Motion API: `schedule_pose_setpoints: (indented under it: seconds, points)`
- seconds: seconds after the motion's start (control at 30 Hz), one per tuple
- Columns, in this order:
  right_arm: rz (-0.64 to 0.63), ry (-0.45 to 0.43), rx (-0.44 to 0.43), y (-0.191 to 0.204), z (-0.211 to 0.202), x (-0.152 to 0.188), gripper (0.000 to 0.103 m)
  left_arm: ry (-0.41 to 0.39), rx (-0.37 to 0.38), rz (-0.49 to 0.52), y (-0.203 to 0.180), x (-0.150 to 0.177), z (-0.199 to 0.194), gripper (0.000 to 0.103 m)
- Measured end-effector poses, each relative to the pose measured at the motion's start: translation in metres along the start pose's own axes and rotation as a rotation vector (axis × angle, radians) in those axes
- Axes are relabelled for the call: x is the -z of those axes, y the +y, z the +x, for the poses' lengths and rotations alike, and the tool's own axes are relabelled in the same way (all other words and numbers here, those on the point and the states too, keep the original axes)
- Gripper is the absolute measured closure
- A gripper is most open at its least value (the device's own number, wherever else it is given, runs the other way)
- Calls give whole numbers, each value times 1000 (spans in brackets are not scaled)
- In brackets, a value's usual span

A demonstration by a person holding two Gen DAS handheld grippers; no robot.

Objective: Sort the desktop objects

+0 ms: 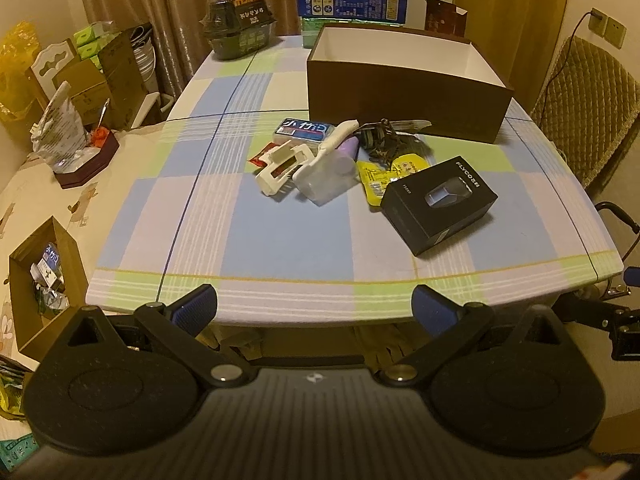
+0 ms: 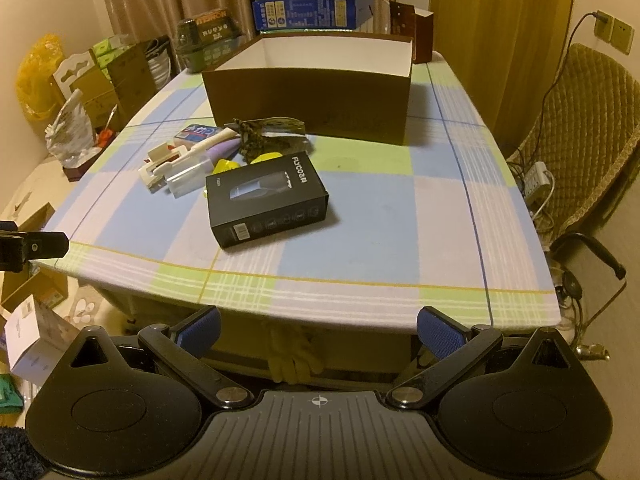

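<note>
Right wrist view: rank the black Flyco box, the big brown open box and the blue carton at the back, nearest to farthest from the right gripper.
From the right gripper:
1. Black Flyco box, near-left on the table.
2. Brown open box, mid-table.
3. Blue carton, behind it, far edge.

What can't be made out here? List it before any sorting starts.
- Floor of the brown box: both views, hidden by its near wall.
- Yellow packets: the black FLYCO box covers most of them in the right wrist view, one corner in the left.
- Dark tangled cord: what it is stays unclear in both views.
- Small print on the black box: too small.
</note>
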State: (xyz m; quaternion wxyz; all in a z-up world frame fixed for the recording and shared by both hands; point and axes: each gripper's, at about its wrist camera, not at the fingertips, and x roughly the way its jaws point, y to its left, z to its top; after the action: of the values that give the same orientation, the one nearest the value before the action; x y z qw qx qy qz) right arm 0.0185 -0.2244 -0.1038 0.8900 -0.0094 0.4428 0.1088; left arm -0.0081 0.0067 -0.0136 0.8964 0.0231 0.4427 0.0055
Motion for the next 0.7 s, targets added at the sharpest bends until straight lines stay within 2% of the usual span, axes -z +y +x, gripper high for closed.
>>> schedule_pose_setpoints:
  seconds: [0.5, 0.7]
  points:
    - [31, 36, -29, 0, 12, 1, 2, 10, -6, 29, 1, -5, 4, 1]
    - [68, 39, -3, -3, 14, -1, 2, 19, 4, 47, 7, -11, 11, 1]
